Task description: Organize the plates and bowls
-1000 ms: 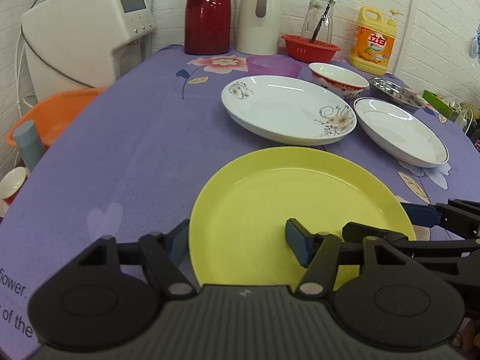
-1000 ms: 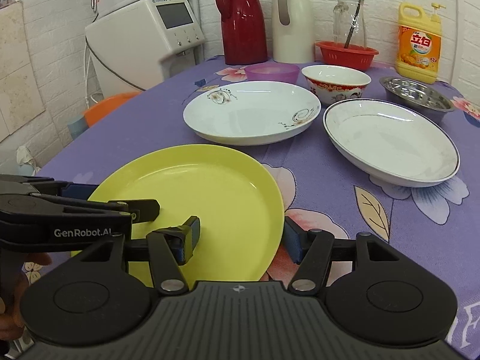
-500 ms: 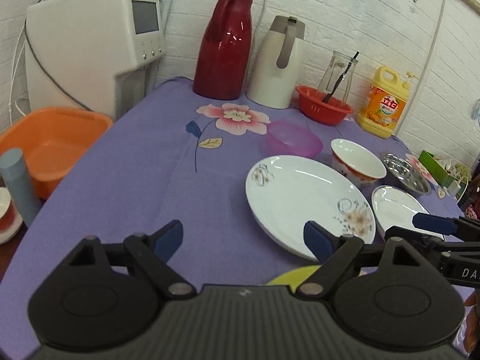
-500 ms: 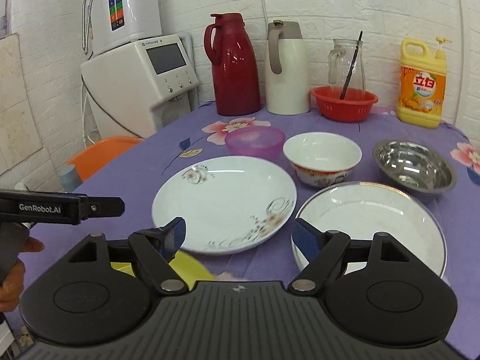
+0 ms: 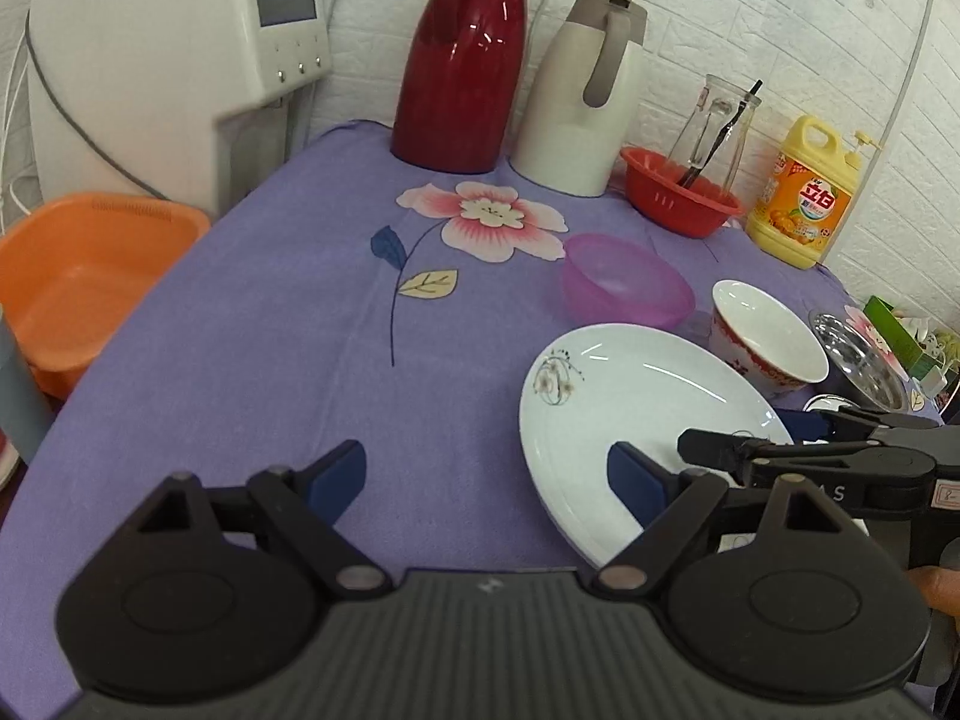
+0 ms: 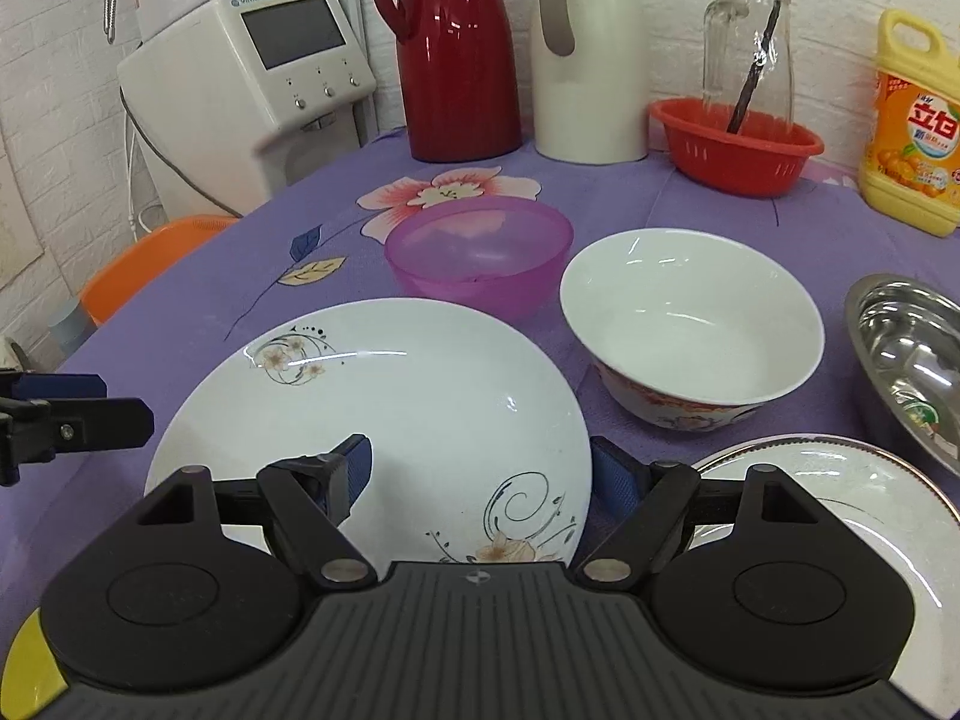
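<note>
the left gripper (image 5: pixel 486 477) hangs over bare purple cloth, its jaws spread wide with nothing between them; the right-hand blue pad overlaps the near rim of the flowered white plate (image 5: pixel 624 414) in the left wrist view, though whether it touches cannot be told. the right gripper (image 6: pixel 480 474) sits just beside it, jaws at their widest and straddling the same plate's near edge, one pad over the plate's face and the other off its right rim, so nothing is gripped. both seem lined up on this plate as the next piece to lift, likely a two-sided hold because it is broad and shallow.

further right, the purple plastic bowl (image 6: pixel 477 255) stands just behind the plate, the white bowl with a red band (image 6: pixel 690 324) beside it, the steel bowl (image 6: pixel 912 354) at the far edge, and a second, rimmed white plate (image 6: pixel 840 498) near the right gripper. a sliver of yellow plate (image 6: pixel 27 666) shows at the bottom left corner.

the surface (image 5: pixel 270 330) wears a purple cloth printed with pink flowers. along the white brick wall stand a water dispenser (image 6: pixel 258 84), a red flask (image 6: pixel 456 54), a cream flask (image 6: pixel 591 54), a red basket (image 6: pixel 735 147) holding a glass jar, and a yellow detergent bottle (image 6: pixel 912 138). an orange basin (image 5: pixel 90 276) sits off the left side.
</note>
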### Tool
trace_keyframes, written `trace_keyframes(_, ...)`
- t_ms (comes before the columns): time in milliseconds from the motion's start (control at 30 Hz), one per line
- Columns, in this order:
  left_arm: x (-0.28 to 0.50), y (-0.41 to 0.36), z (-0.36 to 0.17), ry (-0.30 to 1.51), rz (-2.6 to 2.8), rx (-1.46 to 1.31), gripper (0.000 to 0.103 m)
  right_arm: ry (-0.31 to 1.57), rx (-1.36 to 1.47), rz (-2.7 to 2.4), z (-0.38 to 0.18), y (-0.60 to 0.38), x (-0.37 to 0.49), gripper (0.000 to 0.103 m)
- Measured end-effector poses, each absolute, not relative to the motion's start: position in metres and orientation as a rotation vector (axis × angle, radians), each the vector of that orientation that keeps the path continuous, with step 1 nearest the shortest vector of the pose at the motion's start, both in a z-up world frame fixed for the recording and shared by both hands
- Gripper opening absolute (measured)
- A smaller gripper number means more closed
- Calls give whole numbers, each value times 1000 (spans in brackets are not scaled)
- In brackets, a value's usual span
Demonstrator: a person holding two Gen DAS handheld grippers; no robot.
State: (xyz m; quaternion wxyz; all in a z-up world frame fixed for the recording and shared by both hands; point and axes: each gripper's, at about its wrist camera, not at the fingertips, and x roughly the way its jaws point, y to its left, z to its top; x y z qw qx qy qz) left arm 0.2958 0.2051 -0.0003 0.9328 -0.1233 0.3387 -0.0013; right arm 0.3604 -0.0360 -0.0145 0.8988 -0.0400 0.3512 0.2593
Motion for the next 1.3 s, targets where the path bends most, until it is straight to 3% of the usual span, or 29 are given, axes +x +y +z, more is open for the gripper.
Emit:
trace_keyframes(933, 324, 188, -27, 754, 16, -184, 84, 693, -159, 635, -26, -13, 333, 103)
trace_keyframes(1133, 323, 180, -27, 754, -5, -143, 79, 705, -172, 663, -26, -13, 330, 103)
trace_keyframes(1300, 325, 170, -27, 747, -33, -124, 66, 699, -170, 661, -27, -12, 328, 103)
